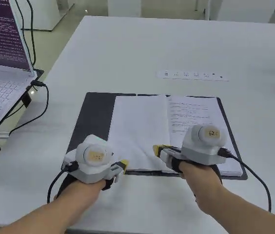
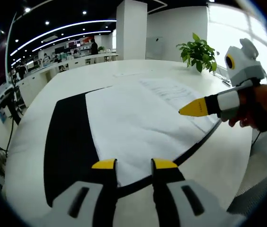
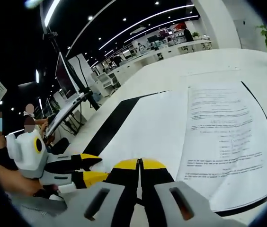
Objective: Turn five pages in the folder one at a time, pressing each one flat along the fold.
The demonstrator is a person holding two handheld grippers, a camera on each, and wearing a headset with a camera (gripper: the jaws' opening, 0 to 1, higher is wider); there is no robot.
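white table (image 1: 127,48); open folder (image 1: 96,122); laptop (image 1: 1,63) at edge; ceiling strip lights (image 2: 62,29) | left tool (image 2: 134,164) jaws apart; right tool (image 3: 138,163) closed

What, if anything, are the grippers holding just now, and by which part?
Nothing, it seems: the left gripper is open by the folder; the right gripper is shut over a page, pinching none of it.

Folder (image 1: 96,122) on table (image 1: 127,48); laptop (image 1: 1,73) L, power strip (image 1: 192,75) (prob.) behind; L gripper (image 1: 123,164), R gripper (image 1: 156,148) at near edge.
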